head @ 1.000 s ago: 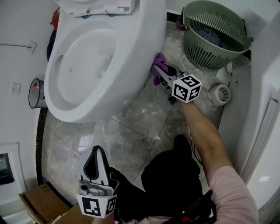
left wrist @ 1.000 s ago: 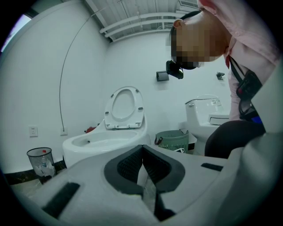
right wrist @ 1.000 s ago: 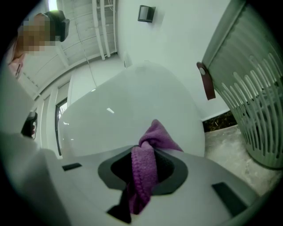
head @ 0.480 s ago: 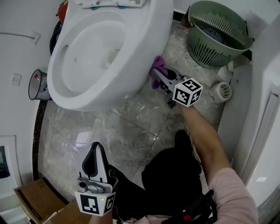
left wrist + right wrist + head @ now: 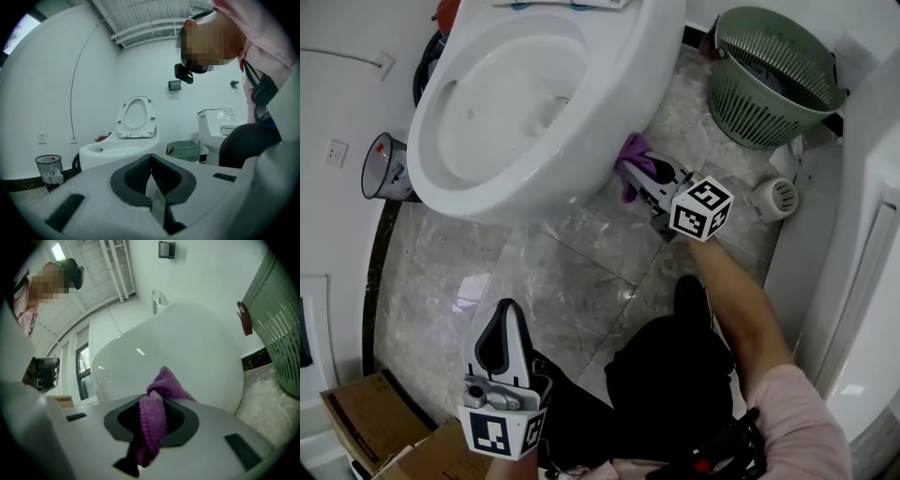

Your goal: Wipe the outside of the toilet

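My right gripper (image 5: pixel 634 171) pinches the purple cloth (image 5: pixel 636 153) tight between its jaws. The cloth is pressed against the outside of the toilet (image 5: pixel 534 112), low on the bowl's flank near the floor. My left gripper (image 5: pixel 504 323) hangs well in front of the toilet, clear of it, with its jaws pressed together on nothing. A green basket (image 5: pixel 773 80) stands beside the toilet on the cloth's side, and a small bin (image 5: pixel 382 171) stands on the opposite side.

Purple cloth (image 5: pixel 634 159), white toilet (image 5: pixel 614 112), green slatted basket (image 5: pixel 769 89), grey marbled floor (image 5: pixel 567 281).
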The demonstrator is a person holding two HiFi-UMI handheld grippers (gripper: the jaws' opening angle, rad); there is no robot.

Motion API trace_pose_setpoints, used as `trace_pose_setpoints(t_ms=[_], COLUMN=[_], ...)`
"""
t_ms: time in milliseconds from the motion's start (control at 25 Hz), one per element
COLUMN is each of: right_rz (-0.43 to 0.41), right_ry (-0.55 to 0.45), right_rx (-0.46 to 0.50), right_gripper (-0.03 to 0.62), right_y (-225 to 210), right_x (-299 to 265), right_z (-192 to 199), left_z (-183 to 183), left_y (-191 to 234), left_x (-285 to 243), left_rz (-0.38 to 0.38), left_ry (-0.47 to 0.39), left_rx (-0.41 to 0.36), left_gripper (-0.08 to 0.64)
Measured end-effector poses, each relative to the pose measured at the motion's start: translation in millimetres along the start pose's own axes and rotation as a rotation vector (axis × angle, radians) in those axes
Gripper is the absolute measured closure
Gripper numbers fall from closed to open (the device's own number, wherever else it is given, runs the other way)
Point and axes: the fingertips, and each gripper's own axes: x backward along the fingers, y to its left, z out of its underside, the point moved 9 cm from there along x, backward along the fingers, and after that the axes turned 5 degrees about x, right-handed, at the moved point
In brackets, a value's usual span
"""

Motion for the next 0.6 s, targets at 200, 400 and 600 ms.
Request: trace_pose_setpoints(t_ms=[200,400,600], right_rz=[-0.048,-0.109,-0.188], right_ry=[0.011,0.035,0.075], right_rx=[0.022,0.05,0.082], right_gripper=[0.518,0.518,0.52], right_y=[14,31,52], right_x=[-2,-5,-10], right_z=[4,9,11], left_z=[3,5,5], left_y=[1,2,1], left_x=[4,9,17], left_rz=[-0.002,-0.009,-0.017], left_ry=[0.001,0.001,-0.003], left_rx=[0.001,-0.001,-0.003], left_gripper=[0.552,0.552,0.552])
